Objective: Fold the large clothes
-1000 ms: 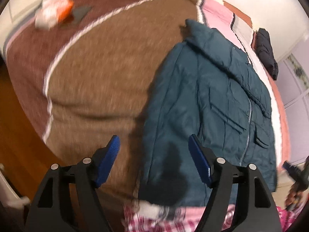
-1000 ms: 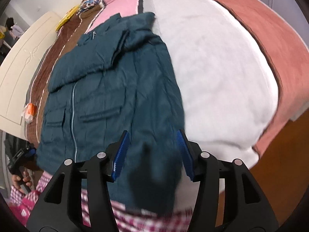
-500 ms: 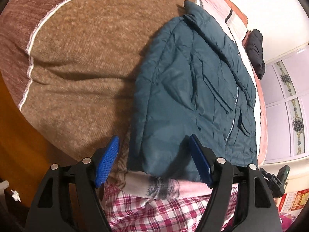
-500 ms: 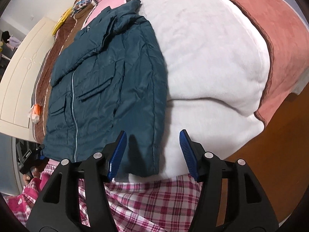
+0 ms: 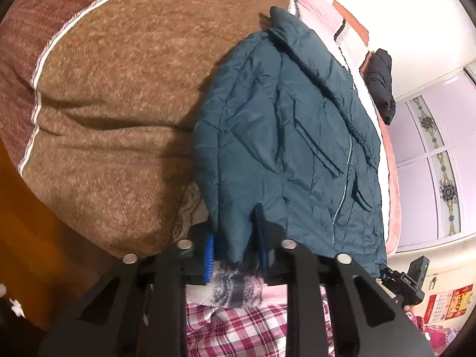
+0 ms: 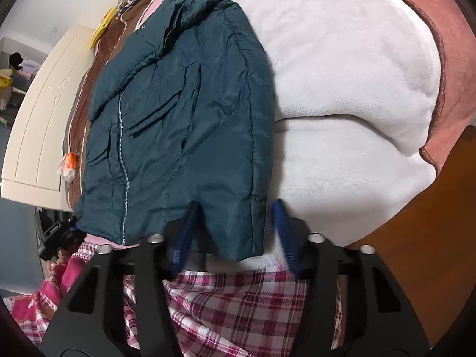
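One teal jacket (image 5: pixel 285 136) on the bed (image 5: pixel 113 89); two hand-held grippers.
Left hand-held gripper (image 5: pixel 236 254) clamps one cuff; right hand-held gripper (image 6: pixel 235 238) apparently apart around the other.

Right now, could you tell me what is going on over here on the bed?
A person with tongs in each hand is starting to fold a teal padded jacket laid front-up, zipped, on the blanket-covered bed. The left tongs are closed around the cuff of one sleeve at the near edge. The right tongs straddle the other sleeve's cuff, fingers apart, not yet clamped. No fold has been made so far.
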Demonstrator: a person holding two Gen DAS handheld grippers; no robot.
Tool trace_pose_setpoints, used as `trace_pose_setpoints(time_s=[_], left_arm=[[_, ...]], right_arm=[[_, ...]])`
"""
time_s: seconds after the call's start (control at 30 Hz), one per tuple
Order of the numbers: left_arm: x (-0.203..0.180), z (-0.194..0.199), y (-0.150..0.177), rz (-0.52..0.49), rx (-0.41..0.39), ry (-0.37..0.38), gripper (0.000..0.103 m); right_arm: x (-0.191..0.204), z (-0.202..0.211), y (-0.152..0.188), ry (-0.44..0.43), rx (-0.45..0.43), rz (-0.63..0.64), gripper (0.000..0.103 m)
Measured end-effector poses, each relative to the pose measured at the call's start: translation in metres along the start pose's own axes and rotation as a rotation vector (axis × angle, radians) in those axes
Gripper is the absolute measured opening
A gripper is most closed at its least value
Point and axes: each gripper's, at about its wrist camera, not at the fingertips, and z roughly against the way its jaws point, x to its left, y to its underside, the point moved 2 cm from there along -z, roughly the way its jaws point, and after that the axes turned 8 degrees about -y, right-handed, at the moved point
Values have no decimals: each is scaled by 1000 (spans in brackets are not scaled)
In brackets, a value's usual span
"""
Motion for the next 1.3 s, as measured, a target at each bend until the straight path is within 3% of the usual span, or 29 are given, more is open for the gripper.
trace_pose_setpoints(time_s=[0.07,0.13,0.4,0.63,0.97,1.3], left_arm=[[-3,2,-1,-11,-13,-6,15],[-6,7,-3,-11,-28,-5,13],[-32,40,-21,-43,-126,27,10],[-72,82,-64,-97,-245,75,10],[-140,111,-166,-157,-360,111,10],[-201,81,-300,-174,-404,55,10]], right_arm=[[3,1,0,-26,2,11,19],[7,3,0,-41,-2,30,13],[28,30,-15,-144,-98,55,9],[65,67,-62,-181,-223,132,9],[127,94,-181,-173,-359,214,9],[167,67,-348,-118,-460,240,9]])
